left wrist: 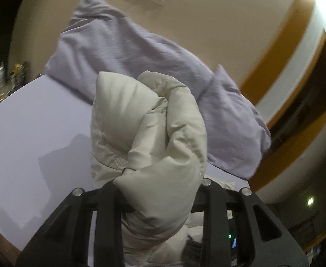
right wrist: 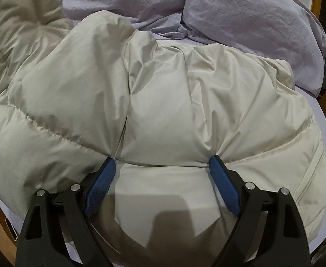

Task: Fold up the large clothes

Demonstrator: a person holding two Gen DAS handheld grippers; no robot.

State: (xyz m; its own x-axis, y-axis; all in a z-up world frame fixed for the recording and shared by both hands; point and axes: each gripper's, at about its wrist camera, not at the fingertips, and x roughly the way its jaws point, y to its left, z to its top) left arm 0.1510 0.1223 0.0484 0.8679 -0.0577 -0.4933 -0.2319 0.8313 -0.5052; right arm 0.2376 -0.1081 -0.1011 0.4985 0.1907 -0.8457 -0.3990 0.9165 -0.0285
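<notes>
Two grippers and one garment went on my list, taken left to right.

Left gripper (left wrist: 154,200): I had its jaws pinched on a bunched, cuff-like end of the cream puffer jacket (left wrist: 149,129), most likely a sleeve. That end stood raised clear of the lilac bed sheet (left wrist: 29,133), with a lilac pillow (left wrist: 127,44) against the wall behind it. The fingertips were buried in fabric, so I could not see the pads.

Cream puffer jacket, right wrist view: the body lay spread and rumpled across the bed, filling it from the near edge toward the pillows at the head. A sleeve at the upper left looked lifted and blurred. No tidy fold was visible yet; I judged the task early, with sleeves still to bring in and the body still to double over.

Right gripper (right wrist: 163,164): I held it tilted steeply down, jaws spread wide, the blue pads (right wrist: 100,184) pressing into a quilted panel near the bed's near edge. It seemed to be pinning the jacket, not gripping it.
</notes>
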